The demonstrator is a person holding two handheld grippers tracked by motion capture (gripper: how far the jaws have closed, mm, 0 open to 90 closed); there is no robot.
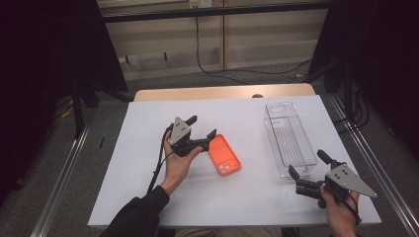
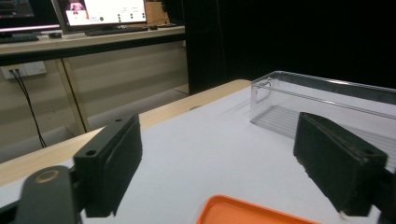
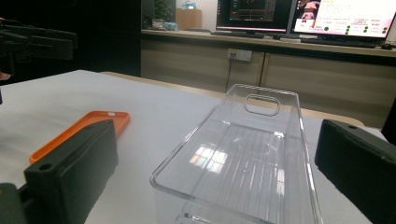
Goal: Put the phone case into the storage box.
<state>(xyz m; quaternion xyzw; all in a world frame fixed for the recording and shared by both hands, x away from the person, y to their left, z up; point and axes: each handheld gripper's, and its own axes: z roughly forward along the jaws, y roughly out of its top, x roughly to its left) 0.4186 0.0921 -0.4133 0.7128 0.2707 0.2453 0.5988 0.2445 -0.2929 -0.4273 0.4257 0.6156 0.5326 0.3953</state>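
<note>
The left claw (image 1: 203, 126) is released, its two black jaws wide apart, and it hangs just above the top end of the orange phone case (image 1: 224, 155), probably to take it by the edges. The case lies flat on the white worktop (image 1: 148, 128); it looks like smooth soft plastic with rounded corners. The right claw (image 1: 307, 163) is also released and grasps nothing, at the near end of the clear plastic tray (image 1: 288, 136), maybe to keep it steady. The tray is long, rigid, with a ribbed bottom.

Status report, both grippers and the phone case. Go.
Left gripper open beside orange phone case. Right gripper open at clear bin. Nothing between.
</note>
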